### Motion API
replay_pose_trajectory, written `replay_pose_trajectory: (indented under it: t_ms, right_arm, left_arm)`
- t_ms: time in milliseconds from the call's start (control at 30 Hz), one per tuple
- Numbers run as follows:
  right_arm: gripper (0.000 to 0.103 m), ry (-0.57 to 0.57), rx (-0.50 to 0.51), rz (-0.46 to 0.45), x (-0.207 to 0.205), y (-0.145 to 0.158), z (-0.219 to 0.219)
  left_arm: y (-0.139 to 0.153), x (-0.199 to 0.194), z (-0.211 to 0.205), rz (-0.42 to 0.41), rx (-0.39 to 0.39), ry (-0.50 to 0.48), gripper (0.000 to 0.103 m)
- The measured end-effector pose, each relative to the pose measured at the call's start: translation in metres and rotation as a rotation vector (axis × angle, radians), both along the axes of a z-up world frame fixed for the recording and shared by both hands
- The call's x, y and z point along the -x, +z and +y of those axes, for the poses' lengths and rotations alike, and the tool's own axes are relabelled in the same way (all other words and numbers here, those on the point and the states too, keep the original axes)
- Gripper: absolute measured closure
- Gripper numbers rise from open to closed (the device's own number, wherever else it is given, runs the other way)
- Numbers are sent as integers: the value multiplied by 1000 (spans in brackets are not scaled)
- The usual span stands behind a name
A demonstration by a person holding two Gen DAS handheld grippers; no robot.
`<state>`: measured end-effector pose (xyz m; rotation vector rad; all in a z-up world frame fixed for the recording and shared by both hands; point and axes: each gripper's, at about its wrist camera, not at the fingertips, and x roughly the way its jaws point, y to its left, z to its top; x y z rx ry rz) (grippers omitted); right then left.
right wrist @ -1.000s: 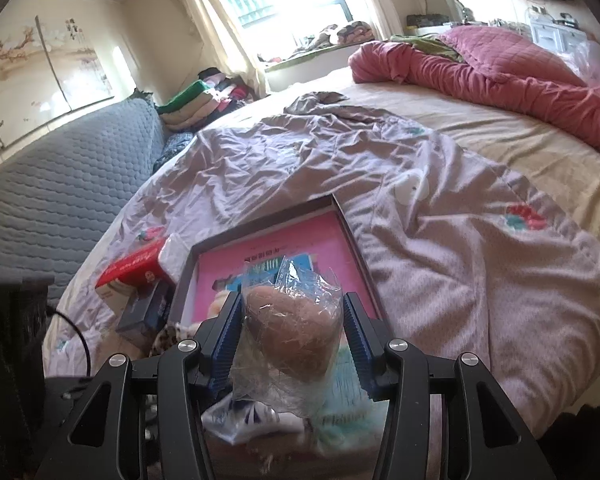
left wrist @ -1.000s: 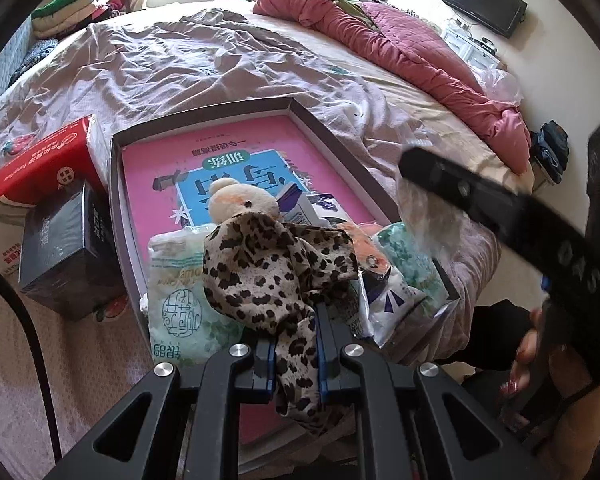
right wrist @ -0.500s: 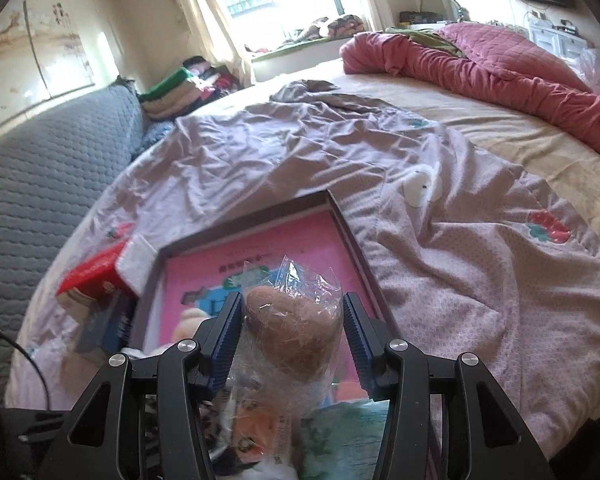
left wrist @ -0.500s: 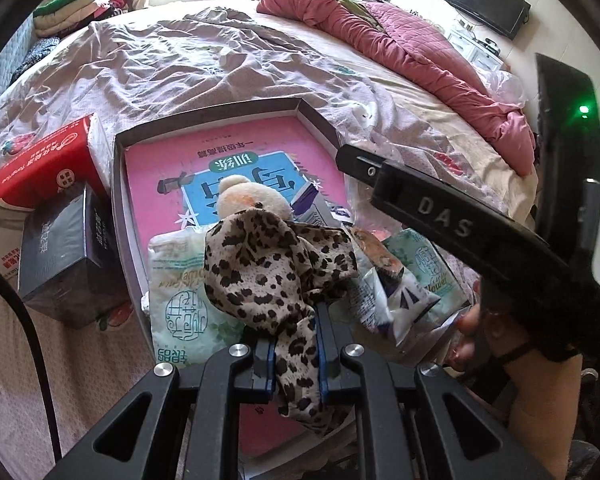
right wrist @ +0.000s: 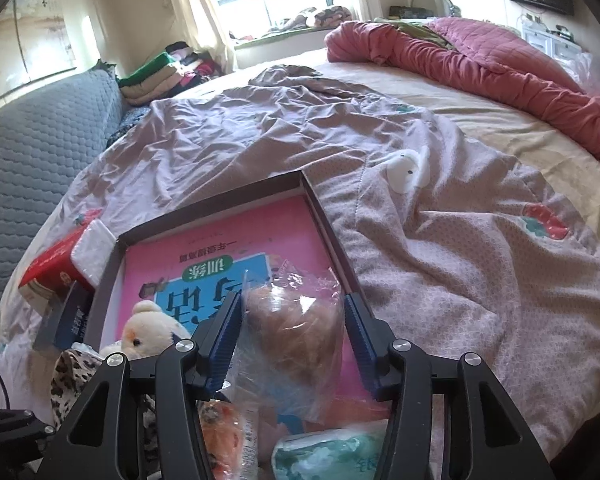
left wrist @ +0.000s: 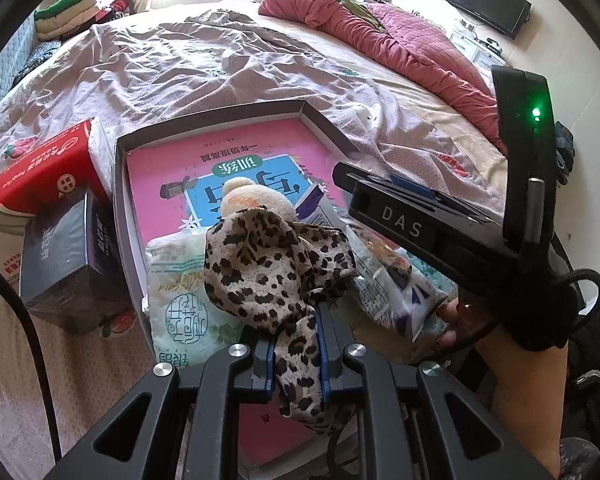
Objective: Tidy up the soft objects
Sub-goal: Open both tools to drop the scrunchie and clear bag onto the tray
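Observation:
My left gripper is shut on a leopard-print cloth, which bunches above the pads over a pile of soft packs. Behind the cloth a cream plush toy lies in a dark shallow box lined by a pink book. My right gripper is shut on a brown bun in a clear bag, held low over the box's near right corner. The plush toy is to its left. Its black body crosses the left wrist view on the right.
A white-green tissue pack and snack packets fill the box's near end. A red carton and a black box sit left of it. A pink quilt lies far right. A person's hand holds the right gripper.
The right gripper has come down and in over the box with the bagged bun, filling more of the left wrist view. The left gripper and the leopard cloth have stayed put.

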<state>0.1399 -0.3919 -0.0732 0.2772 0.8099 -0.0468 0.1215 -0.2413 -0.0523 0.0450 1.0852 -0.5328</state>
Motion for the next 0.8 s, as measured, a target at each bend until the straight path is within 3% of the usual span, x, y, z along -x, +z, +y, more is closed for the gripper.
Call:
replay_pose_trajectory:
  t_ms: [367, 467, 533, 667, 800]
  right_arm:
    - [42, -22, -47, -69, 24, 25, -9]
    - [42, -46, -98, -83, 37, 33, -20]
    - [42, -63, -131, -98, 45, 38, -26]
    - [41, -62, -134, -104, 57, 48, -25]
    - [31, -59, -115, -115, 69, 59, -21]
  left_arm:
    - [3, 0, 1, -10, 14, 0, 84]
    - [5, 2, 2, -10, 28, -2, 77]
    - [7, 3, 2, -20, 29, -10, 63]
    - [12, 9, 1, -47, 18, -18, 56]
    - [21, 17, 2, -91, -1, -22, 49]
